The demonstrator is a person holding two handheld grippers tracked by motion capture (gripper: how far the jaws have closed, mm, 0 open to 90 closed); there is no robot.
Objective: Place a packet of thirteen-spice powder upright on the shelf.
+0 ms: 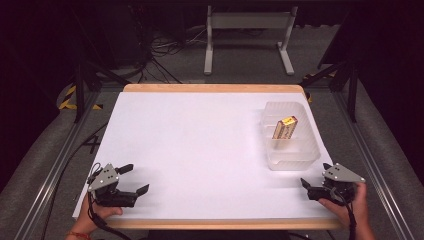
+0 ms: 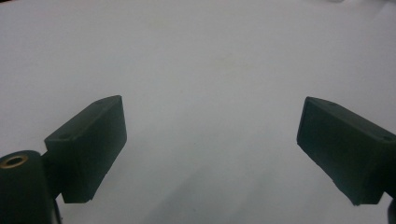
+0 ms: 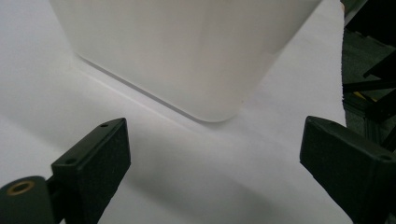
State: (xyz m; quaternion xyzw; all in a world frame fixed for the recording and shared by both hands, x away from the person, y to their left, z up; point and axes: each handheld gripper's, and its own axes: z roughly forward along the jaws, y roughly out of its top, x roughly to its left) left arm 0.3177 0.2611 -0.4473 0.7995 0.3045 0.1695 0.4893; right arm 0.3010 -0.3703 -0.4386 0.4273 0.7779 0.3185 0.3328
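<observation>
Lying in tub near right tongs, box

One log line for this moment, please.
left tongs: open, empty | right tongs: open, empty, near bin | yellow box: inside bin

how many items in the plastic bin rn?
1. A small yellow box leans inside the clear plastic bin at the table's far right. The bin's frosted walls could hide something low, but nothing else shows.
</observation>
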